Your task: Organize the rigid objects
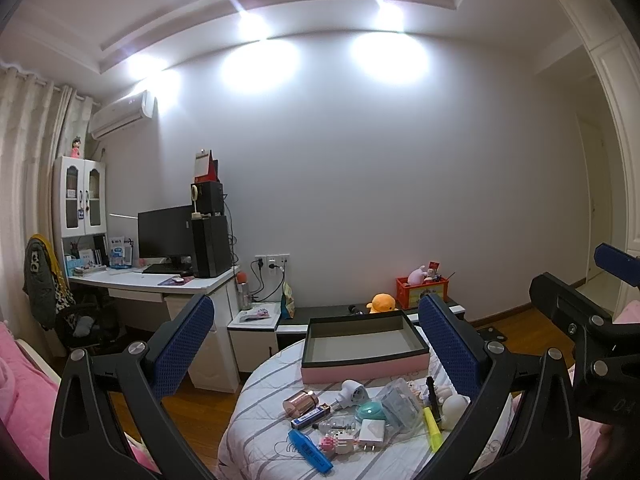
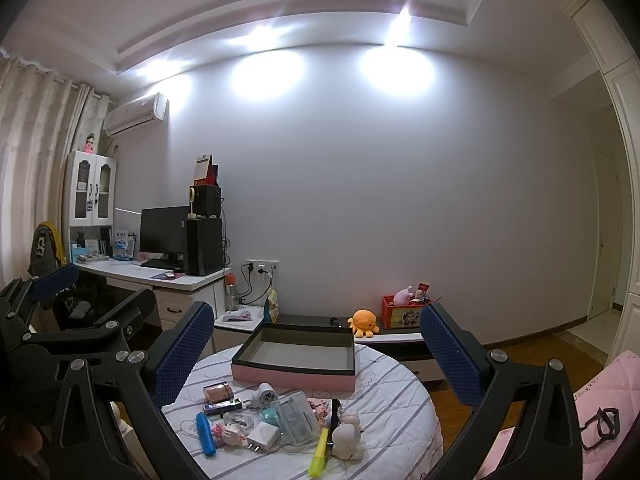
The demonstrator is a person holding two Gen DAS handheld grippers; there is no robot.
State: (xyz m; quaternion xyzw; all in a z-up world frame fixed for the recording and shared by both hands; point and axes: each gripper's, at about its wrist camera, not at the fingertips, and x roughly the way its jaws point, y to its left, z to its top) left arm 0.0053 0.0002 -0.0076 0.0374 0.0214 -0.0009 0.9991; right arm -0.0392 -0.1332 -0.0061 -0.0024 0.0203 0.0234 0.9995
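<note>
Here the left gripper (image 1: 316,344) is held level above the near edge of the round table (image 1: 256,432), its blue-padded fingers (image 1: 182,348) spread wide apart with nothing between them. The right gripper (image 2: 316,350) is posed the same way — fingers (image 2: 448,356) wide apart and empty — and the two tools sit side by side, each showing at the edge of the other's view.

Beyond the fingertips, the clutter lies on the near half of the striped tablecloth, below and ahead of both grippers. In the left view a blue bar (image 1: 310,450) lies nearest the front edge, with a white plug adapter (image 1: 372,434) and a pink-and-white brick toy (image 1: 338,440) just beside it. A yellow highlighter (image 1: 432,428) sits toward the right edge, near a white figurine (image 1: 454,402). Farther in are a copper-coloured cylinder (image 1: 300,402), a small blue-labelled tube (image 1: 310,418), a white mini fan (image 1: 352,394), a teal round case (image 1: 370,412) and a clear plastic box (image 1: 400,404), packed close together and partly overlapping.

At the far edge of the table stands the pink box (image 1: 364,344) with a dark rim — open-topped, empty inside, and well apart from both grippers, behind the pile.
</note>
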